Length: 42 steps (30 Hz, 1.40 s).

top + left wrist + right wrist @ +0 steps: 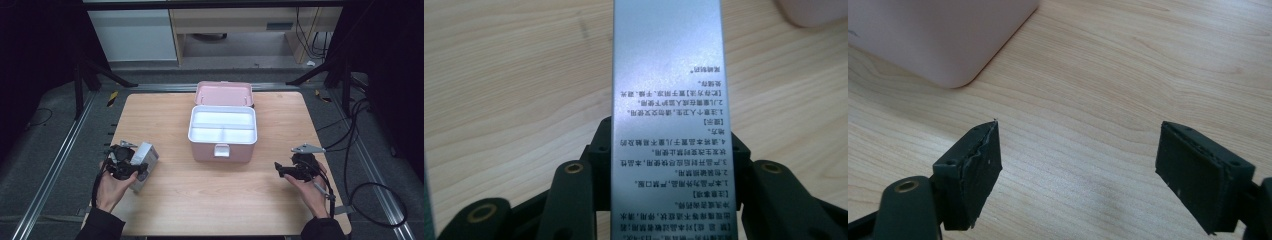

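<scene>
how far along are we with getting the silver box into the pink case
Done: the pink plastic case stands open, its white tray bare. In hand: the left gripper is shut on the silver printed carton at the table's left. Left: placing it inside; the right gripper hangs open.

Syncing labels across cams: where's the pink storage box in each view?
High view: pink storage box at table centre, lid open, white tray inside.
Left gripper view: a blurred pink corner at top right, beyond the silver carton held in the left tongs.
Right gripper view: a rounded pink corner at top left, beyond the open right tongs.
Shared landmark: the wood-grain table.
</scene>
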Available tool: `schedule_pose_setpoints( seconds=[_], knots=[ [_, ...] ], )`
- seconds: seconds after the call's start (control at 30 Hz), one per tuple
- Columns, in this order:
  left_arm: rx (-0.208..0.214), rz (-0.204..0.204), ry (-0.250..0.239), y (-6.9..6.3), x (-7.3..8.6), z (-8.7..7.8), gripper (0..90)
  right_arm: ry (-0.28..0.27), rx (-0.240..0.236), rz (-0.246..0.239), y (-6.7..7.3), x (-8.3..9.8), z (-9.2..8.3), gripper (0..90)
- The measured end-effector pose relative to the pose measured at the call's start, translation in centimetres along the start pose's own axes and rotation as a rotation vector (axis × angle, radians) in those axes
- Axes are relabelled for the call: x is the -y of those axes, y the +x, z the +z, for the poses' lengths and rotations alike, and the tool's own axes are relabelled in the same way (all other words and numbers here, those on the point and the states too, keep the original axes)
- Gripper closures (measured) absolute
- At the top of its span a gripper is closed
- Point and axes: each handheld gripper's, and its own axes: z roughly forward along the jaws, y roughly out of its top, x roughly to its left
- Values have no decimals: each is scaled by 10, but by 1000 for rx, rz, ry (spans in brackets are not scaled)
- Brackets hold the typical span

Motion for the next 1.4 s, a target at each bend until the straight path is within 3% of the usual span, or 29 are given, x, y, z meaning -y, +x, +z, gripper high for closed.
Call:
schedule_pose_setpoints(
  seconds=[0.17, 0.33, 0.53, 0.7, 0.73, 0.8, 0.9, 0.93, 1.03, 1.07, 1.1, 1.13, 1.17, 1.27, 1.4],
  knots=[
    [-36, -40, 7, 11, 3, 6, 554, -4, -5, 9, 1, 0, -1, 204],
    [-40, -42, 32, 16, 6, 14, 546, -12, -9, 8, 2, -1, -2, 210],
    [-42, -23, -35, 15, 3, 2, 427, -27, -11, 12, 2, -2, -3, 209],
    [-43, -9, -137, 7, -4, -20, 336, -64, -11, 28, 4, -6, -9, 217],
    [-43, -9, -137, 7, -4, -20, 334, -64, -11, 28, 4, -6, -9, 217],
    [-40, -9, -199, 3, -7, -33, 334, -85, -10, 31, 6, -10, -12, 222],
    [-5, -5, -298, -3, -15, -50, 338, -138, -17, 34, 10, -22, -20, 247],
    [24, 23, -376, -8, -24, -55, 315, -164, -28, 39, 13, -31, -23, 253],
    [87, 45, -435, -17, -41, -56, 297, -209, -44, 35, 18, -49, -28, 257],
    [87, 45, -435, -17, -41, -56, 296, -209, -44, 35, 18, -49, -28, 257],
    [121, 59, -461, -26, -54, -51, 296, -236, -58, 33, 22, -61, -29, 260],
    [121, 59, -461, -26, -54, -51, 293, -236, -58, 33, 22, -61, -29, 260],
    [125, 69, -467, -30, -60, -47, 290, -247, -72, 31, 25, -74, -27, 259],
    [147, 90, -462, -49, -83, -27, 294, -256, -83, 17, 29, -89, -19, 274],
    [194, 103, -465, -63, -97, -9, 330, -250, -124, 11, 35, -100, -3, 317]
  ],
)
